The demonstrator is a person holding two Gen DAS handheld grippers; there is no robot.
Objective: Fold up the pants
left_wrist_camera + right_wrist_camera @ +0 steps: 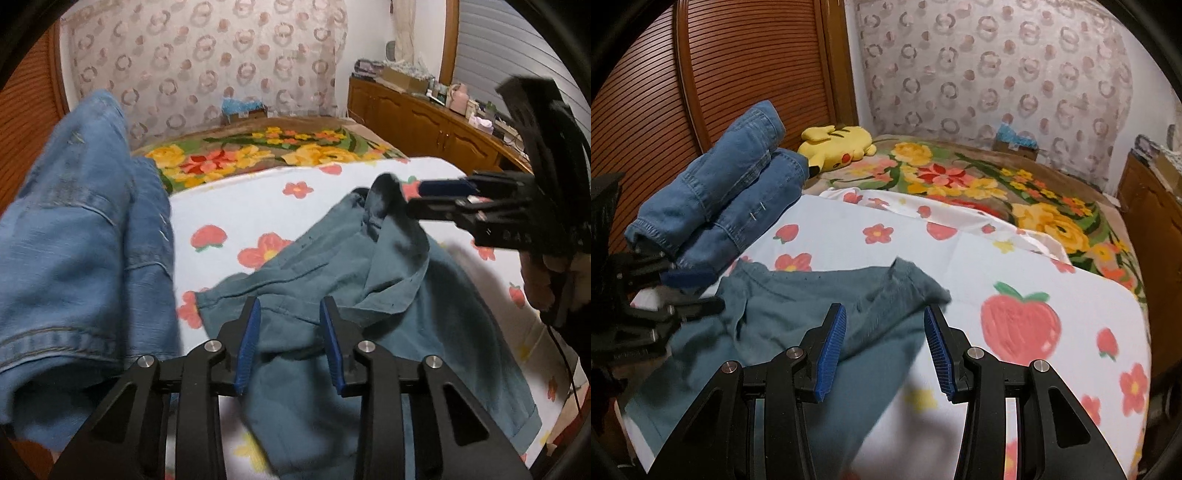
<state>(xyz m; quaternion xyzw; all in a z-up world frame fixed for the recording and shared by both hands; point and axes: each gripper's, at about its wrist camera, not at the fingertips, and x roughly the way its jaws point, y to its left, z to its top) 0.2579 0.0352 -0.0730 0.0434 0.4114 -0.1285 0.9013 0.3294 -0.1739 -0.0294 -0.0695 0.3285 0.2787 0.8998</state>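
Both claws hang over the teal pants with their jaws spread and nothing between the blue pads. Left claw sits low above the rumpled waist end, its pads parted with cloth showing through the gap beneath them. Right claw is likewise released, hovering over the far corner of the pants, where a pointed flap of fabric sticks up just ahead of its fingers. From the left wrist view the right claw comes in from the right side, its tips close to a raised dark fold of the pants; whether they touch that fold cannot be told. From the right wrist view the left claw shows at the left edge, at the pants' near border. Pants lie crumpled and unfolded on a white sheet printed with strawberries and flowers, spread over a bed. Beside them to the left sits a pile of blue jeans, folded. Behind the jeans lies a yellow plush toy on a floral blanket. A wooden cabinet runs along the right wall, with small items on top.
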